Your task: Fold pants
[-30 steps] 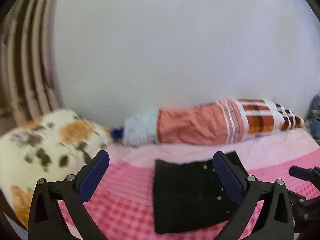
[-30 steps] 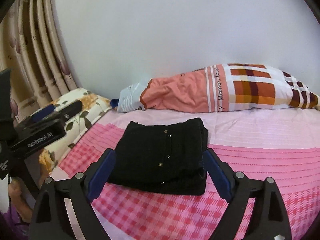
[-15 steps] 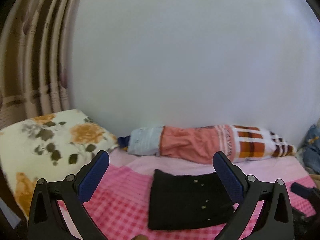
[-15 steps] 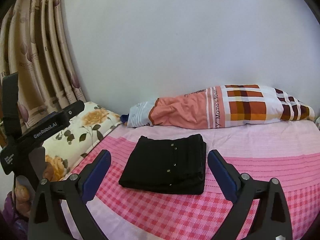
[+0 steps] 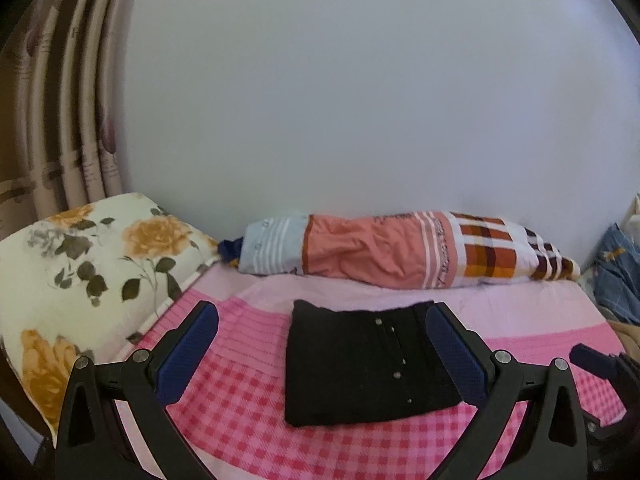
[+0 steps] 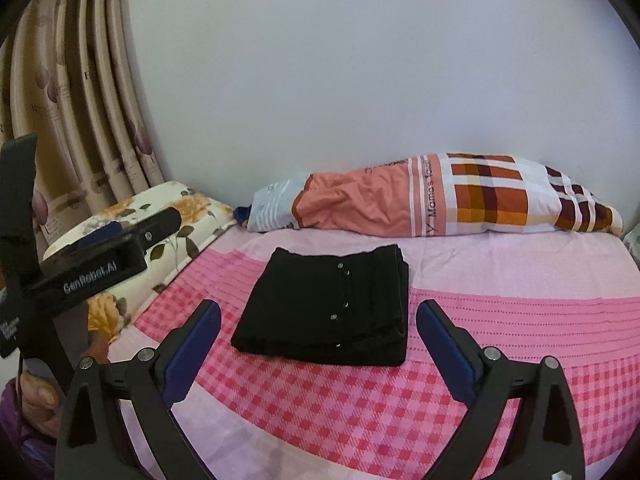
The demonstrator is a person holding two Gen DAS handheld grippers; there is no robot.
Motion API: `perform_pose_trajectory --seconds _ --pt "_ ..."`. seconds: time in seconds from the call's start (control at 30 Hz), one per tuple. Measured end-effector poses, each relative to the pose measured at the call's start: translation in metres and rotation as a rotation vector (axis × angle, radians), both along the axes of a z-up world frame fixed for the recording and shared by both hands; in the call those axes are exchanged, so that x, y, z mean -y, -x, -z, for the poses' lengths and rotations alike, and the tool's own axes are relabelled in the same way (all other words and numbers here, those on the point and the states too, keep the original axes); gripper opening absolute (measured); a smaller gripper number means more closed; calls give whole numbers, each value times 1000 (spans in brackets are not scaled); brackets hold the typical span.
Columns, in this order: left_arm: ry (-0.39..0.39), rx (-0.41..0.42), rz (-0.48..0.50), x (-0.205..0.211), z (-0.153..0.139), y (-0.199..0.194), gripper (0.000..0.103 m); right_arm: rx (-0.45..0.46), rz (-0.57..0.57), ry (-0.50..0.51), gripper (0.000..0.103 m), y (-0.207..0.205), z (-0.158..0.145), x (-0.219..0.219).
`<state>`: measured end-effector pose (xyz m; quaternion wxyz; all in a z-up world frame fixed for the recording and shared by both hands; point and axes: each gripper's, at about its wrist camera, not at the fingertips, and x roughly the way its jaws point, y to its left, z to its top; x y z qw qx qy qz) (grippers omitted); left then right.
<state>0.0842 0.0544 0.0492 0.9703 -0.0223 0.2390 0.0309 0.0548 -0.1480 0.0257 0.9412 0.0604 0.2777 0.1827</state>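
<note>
The black pants (image 5: 360,364) lie folded into a neat rectangle with small metal buttons on top, flat on the pink checked bedsheet (image 5: 248,412). My left gripper (image 5: 322,312) hovers in front of them, open, with nothing between its blue pads. In the right wrist view the pants (image 6: 328,308) lie just beyond my right gripper (image 6: 318,306), which also stands wide open and touches nothing. The left gripper's black body (image 6: 112,248) shows at the left of that view. A tip of the right gripper (image 5: 592,360) shows at the right edge of the left wrist view.
A long orange and plaid bolster (image 6: 420,200) lies along the white wall behind the pants. A floral pillow (image 5: 80,264) sits at the left below striped curtains (image 5: 60,120). Blue denim cloth (image 5: 616,268) is at the far right. A person's hand (image 6: 36,400) shows lower left.
Both grippers have drawn back and up from the folded pants, which now look smaller and farther off. The right jaws have spread a little wider. The pants have not moved.
</note>
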Motion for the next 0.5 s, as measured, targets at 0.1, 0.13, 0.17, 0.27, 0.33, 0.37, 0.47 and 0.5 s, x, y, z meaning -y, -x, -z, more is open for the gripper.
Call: perform_pose_trajectory --seconds 0.1,0.13,0.17,0.27,0.33,0.37,0.47,0.5 --pt "-20 -18 1 4 8 -2 103 -15 7 11 97 -2 4 -2" --pt "-13 -16 -6 4 11 -1 103 -17 10 14 97 -3 5 -2" --pt "-7 -12 -9 4 12 -1 103 -20 17 18 97 -3 6 -3" --pt "-11 -11 -11 4 14 -1 103 -32 26 21 97 -5 10 -3" --pt "-14 -13 1 5 15 0 103 -33 40 35 97 -5 11 -5" --pt "-16 -14 3 6 15 1 103 -35 41 38 98 -6 12 -5" --pt "-20 -14 15 7 15 2 103 -35 61 42 99 -6 12 -5" --pt "-14 -24 21 7 15 1 103 -35 61 42 99 -6 12 -5"
